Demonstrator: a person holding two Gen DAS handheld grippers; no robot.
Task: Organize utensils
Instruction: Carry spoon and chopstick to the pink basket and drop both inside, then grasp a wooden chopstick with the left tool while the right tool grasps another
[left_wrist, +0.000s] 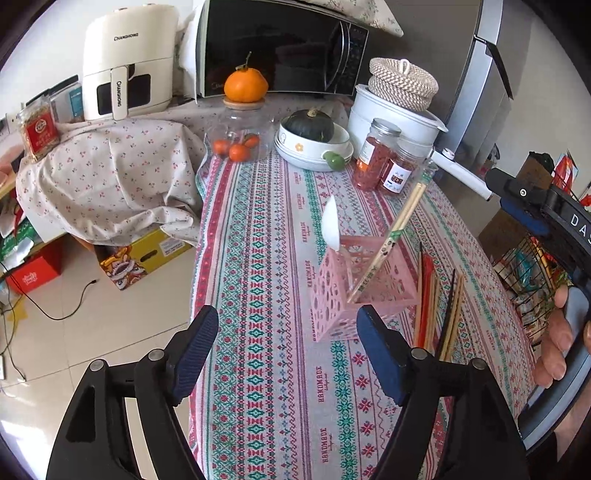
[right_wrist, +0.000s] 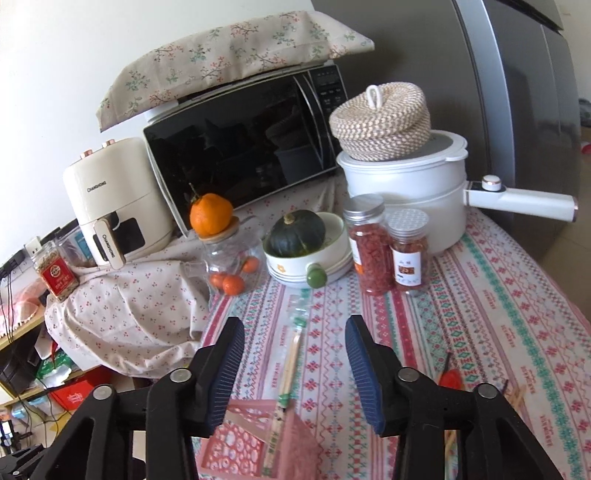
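A pink perforated utensil holder (left_wrist: 354, 291) stands on the patterned tablecloth (left_wrist: 266, 332). In it lean a white spoon (left_wrist: 331, 225) and a wrapped pair of chopsticks (left_wrist: 395, 236). Loose chopsticks (left_wrist: 439, 314), red, black and wooden, lie on the cloth right of the holder. My left gripper (left_wrist: 286, 332) is open and empty just in front of the holder. My right gripper (right_wrist: 295, 354) is open and empty above the holder (right_wrist: 255, 439), with the wrapped chopsticks (right_wrist: 290, 365) between its fingers but apart from them. The right gripper also shows in the left wrist view (left_wrist: 524, 206).
At the table's far end stand a jar with oranges (left_wrist: 240, 140), a bowl with a dark squash (left_wrist: 314, 140), two red-filled jars (left_wrist: 384, 162), a white pot with woven basket (left_wrist: 395, 107), a microwave (left_wrist: 280, 48) and an air fryer (left_wrist: 125, 62). The table's left edge drops to floor.
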